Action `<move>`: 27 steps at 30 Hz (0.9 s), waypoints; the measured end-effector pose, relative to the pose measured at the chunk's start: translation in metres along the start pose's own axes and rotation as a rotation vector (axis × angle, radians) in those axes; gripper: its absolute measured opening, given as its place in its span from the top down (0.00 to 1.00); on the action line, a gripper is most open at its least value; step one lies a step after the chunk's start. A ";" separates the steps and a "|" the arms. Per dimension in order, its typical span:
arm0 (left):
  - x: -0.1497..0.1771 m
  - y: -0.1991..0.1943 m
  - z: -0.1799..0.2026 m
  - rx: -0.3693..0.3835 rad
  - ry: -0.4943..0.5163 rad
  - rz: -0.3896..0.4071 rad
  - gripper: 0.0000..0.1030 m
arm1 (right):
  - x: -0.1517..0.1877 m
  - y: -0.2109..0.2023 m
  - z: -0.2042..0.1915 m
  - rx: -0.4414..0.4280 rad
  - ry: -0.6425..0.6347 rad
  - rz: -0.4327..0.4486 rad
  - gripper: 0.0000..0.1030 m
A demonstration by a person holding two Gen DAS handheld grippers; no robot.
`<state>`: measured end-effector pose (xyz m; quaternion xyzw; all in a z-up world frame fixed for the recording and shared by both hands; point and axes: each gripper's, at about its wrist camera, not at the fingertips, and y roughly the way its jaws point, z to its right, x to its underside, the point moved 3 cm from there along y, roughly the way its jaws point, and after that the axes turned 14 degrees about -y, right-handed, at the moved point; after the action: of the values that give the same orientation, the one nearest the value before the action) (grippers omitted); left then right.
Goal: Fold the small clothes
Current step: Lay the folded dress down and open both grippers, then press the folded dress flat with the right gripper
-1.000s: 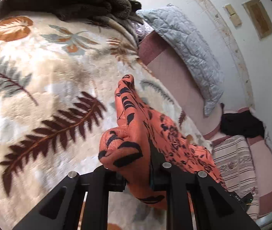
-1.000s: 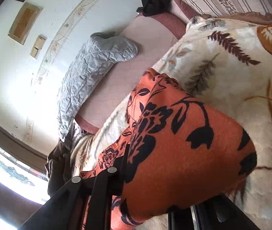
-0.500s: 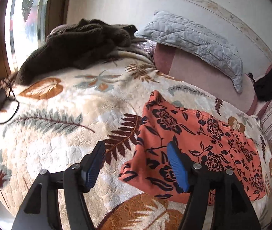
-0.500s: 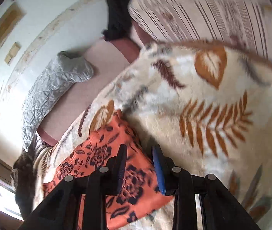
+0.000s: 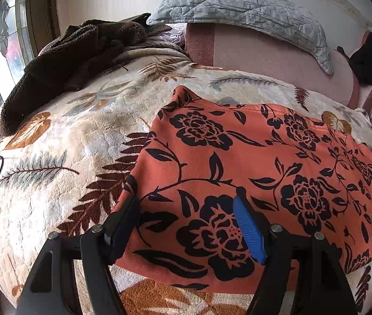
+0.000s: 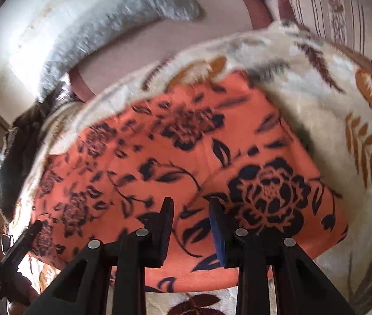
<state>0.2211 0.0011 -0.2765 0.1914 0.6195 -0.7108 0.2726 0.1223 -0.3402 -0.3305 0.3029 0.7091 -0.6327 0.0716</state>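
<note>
Both grippers — left (image 5: 186,210), right (image 6: 189,210) — open over orange garment (image 5: 251,157).

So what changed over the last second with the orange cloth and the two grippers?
Both grippers let go: a second ago each was clamped on the lifted, bunched orange cloth; now it lies spread flat on the leaf-print blanket, with the left gripper and right gripper open above it. The grey pillow and brown throw stayed put.

Left tool (image 5: 186,210) with fingers spread wide, right tool (image 6: 191,210) parted more narrowly, both empty.
</note>
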 end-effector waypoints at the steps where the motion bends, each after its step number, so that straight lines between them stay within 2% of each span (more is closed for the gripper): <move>1: 0.001 0.002 0.001 -0.008 0.006 0.001 0.28 | 0.003 0.007 0.007 -0.028 0.032 -0.015 0.71; 3: 0.002 0.003 0.002 -0.020 0.017 0.004 0.28 | 0.000 0.001 0.011 -0.054 0.066 0.010 0.71; 6: 0.001 0.004 0.002 -0.028 0.021 0.009 0.28 | -0.007 -0.008 0.011 -0.004 0.044 0.071 0.71; 11: 0.002 0.009 0.004 -0.043 0.040 0.007 0.28 | -0.025 -0.008 0.001 0.015 -0.004 0.114 0.71; 15: 0.002 0.012 0.004 -0.048 0.045 0.005 0.28 | -0.032 0.004 -0.009 0.013 -0.027 0.090 0.71; 18: 0.003 0.014 0.005 -0.051 0.044 0.000 0.27 | -0.029 0.023 -0.011 0.040 -0.037 0.009 0.71; 27: 0.000 0.016 0.003 -0.041 0.028 -0.011 0.27 | -0.026 0.023 -0.010 0.025 -0.029 0.017 0.71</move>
<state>0.2311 -0.0028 -0.2887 0.1925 0.6387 -0.6967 0.2640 0.1581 -0.3394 -0.3361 0.3008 0.6973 -0.6452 0.0833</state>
